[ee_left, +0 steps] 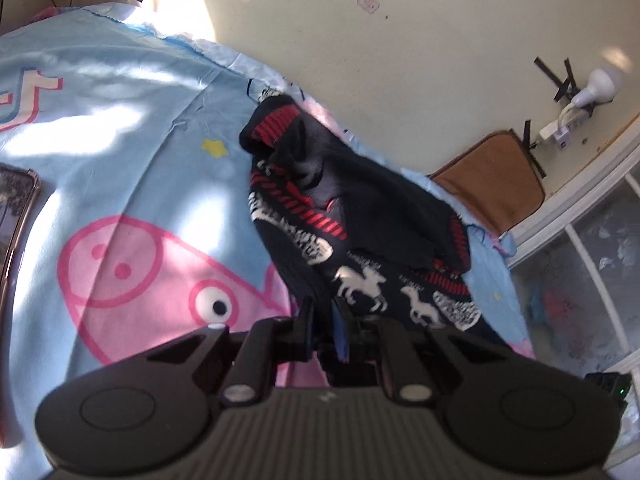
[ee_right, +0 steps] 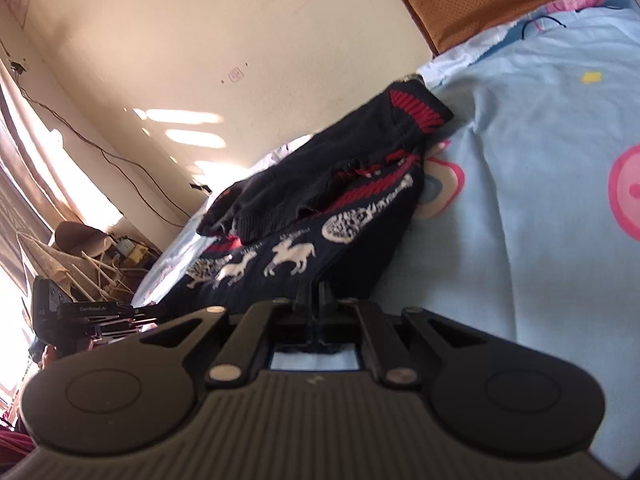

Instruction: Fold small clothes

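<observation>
A small dark navy knit sweater (ee_left: 360, 216) with red stripes and white horse figures lies partly folded on a light blue cartoon-pig bedsheet (ee_left: 132, 152). My left gripper (ee_left: 325, 312) is shut on the sweater's near hem. In the right wrist view the same sweater (ee_right: 320, 200) stretches away, a sleeve folded over its body. My right gripper (ee_right: 316, 292) is shut on its near edge. The left gripper (ee_right: 100, 312) shows at the far left of the right wrist view, holding the other corner.
A brown cushion (ee_left: 492, 176) leans on the cream wall beyond the bed. A phone (ee_left: 16, 216) lies on the sheet at the left. A white plug and lamp (ee_left: 580, 96) hang on the wall. Clutter and a chair (ee_right: 88, 248) stand past the bed.
</observation>
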`<action>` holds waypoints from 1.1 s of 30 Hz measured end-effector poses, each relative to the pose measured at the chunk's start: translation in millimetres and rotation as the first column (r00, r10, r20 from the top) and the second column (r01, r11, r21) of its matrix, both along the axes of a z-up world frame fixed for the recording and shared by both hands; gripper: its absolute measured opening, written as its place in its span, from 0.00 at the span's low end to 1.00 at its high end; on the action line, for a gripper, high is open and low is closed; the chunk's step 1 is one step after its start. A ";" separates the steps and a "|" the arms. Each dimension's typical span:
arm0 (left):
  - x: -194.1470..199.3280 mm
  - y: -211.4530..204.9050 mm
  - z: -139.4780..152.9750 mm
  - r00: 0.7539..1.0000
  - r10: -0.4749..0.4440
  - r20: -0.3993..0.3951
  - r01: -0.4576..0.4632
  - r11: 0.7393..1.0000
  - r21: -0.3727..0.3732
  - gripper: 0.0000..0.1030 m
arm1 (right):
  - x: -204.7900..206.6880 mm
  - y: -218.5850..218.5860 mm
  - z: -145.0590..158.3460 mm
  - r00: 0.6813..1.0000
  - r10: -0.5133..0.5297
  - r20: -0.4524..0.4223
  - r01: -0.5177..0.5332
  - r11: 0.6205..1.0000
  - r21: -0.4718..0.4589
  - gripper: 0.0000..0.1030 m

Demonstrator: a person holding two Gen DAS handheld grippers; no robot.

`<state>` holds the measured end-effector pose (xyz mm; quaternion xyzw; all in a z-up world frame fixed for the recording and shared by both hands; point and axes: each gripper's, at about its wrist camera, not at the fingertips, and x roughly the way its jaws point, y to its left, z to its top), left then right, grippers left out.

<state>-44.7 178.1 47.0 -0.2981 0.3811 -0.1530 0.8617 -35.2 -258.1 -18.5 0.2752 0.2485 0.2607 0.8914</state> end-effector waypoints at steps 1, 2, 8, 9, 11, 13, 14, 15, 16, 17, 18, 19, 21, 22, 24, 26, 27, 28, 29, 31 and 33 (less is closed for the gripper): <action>5.7 2.2 6.3 1.000 0.010 0.019 -0.009 1.000 -0.022 0.09 | 5.1 -4.2 7.2 1.000 -0.010 0.020 0.009 1.000 0.017 0.05; 15.1 4.1 13.3 0.999 0.023 0.038 -0.021 0.999 -0.047 0.09 | 10.0 -7.0 13.4 0.999 -0.018 0.035 0.017 0.999 0.030 0.05; 89.7 15.4 29.8 0.989 0.140 0.050 -0.134 0.985 -0.106 0.06 | 87.2 -21.8 51.7 0.993 -0.102 0.067 0.097 0.993 0.073 0.05; 108.2 16.2 30.3 0.985 0.167 0.045 -0.162 0.982 -0.097 0.06 | 105.4 -23.3 56.5 0.992 -0.110 0.056 0.105 0.991 0.088 0.05; 136.3 16.3 27.3 0.975 0.220 0.029 -0.217 0.974 -0.068 0.06 | 137.8 -20.9 65.6 0.989 -0.141 0.052 0.137 0.988 0.071 0.05; 168.4 14.5 16.2 0.963 0.268 0.001 -0.268 0.963 -0.037 0.06 | 174.2 -14.8 69.6 0.978 -0.205 0.045 0.205 0.979 0.007 0.05; 182.0 12.2 8.7 0.958 0.286 -0.011 -0.286 0.958 -0.011 0.10 | 190.8 -12.5 67.2 0.969 -0.245 0.034 0.246 0.969 -0.015 0.05; 193.3 9.8 1.1 0.951 0.306 -0.032 -0.305 0.952 0.030 0.13 | 205.0 -10.2 62.4 0.957 -0.288 0.032 0.290 0.956 -0.043 0.09; 199.6 9.3 -7.6 0.942 0.328 -0.073 -0.324 0.944 0.070 0.31 | 215.9 -9.1 56.6 0.941 -0.338 0.023 0.338 0.936 -0.093 0.11; 198.2 11.3 -13.8 0.938 0.334 -0.095 -0.330 0.942 0.060 0.40 | 220.8 -8.8 52.4 0.930 -0.369 -0.003 0.365 0.923 -0.124 0.20; 192.1 14.0 -17.4 0.942 0.326 -0.080 -0.325 0.945 0.029 0.41 | 221.0 -11.3 48.2 0.929 -0.369 -0.026 0.364 0.924 -0.113 0.33; 184.9 16.4 -18.3 0.943 0.326 -0.064 -0.326 0.945 0.011 0.41 | 215.5 -14.5 45.0 0.938 -0.347 -0.019 0.345 0.936 -0.071 0.37; 167.0 21.4 -13.5 0.934 0.357 -0.021 -0.358 0.933 -0.029 0.42 | 200.9 -13.5 43.6 0.947 -0.320 0.013 0.320 0.947 -0.036 0.38; 160.6 21.7 -9.4 0.931 0.366 0.004 -0.365 0.930 -0.047 0.42 | 194.5 -8.9 45.2 0.952 -0.303 0.030 0.304 0.952 -0.035 0.38; 151.8 15.7 5.2 0.929 0.363 0.070 -0.360 0.931 -0.056 0.42 | 185.9 8.5 51.9 0.969 -0.238 0.064 0.239 0.971 -0.019 0.38; 147.6 1.0 18.7 0.929 0.344 0.134 -0.346 0.938 -0.010 0.42 | 182.3 30.4 57.3 0.982 -0.166 0.092 0.168 0.985 -0.023 0.38; 146.9 -13.1 26.1 0.931 0.317 0.179 -0.328 0.944 0.038 0.42 | 181.5 43.8 59.3 0.986 -0.133 0.103 0.138 0.990 -0.038 0.38; 145.8 -24.3 29.4 0.936 0.285 0.207 -0.306 0.949 0.075 0.42 | 182.0 56.1 60.2 0.989 -0.099 0.109 0.105 0.993 -0.053 0.38; 146.6 -37.7 29.9 0.943 0.242 0.228 -0.273 0.955 0.112 0.42 | 182.3 64.9 58.6 0.991 -0.073 0.111 0.080 0.995 -0.063 0.38; 150.9 -55.6 21.2 0.955 0.195 0.224 -0.232 0.961 0.153 0.41 | 187.4 82.3 50.3 0.994 -0.042 0.097 0.050 0.995 -0.086 0.38; 157.4 -67.4 2.0 0.966 0.172 0.194 -0.209 0.960 0.187 0.40 | 193.9 85.6 36.6 0.997 -0.044 0.059 0.049 0.995 -0.081 0.38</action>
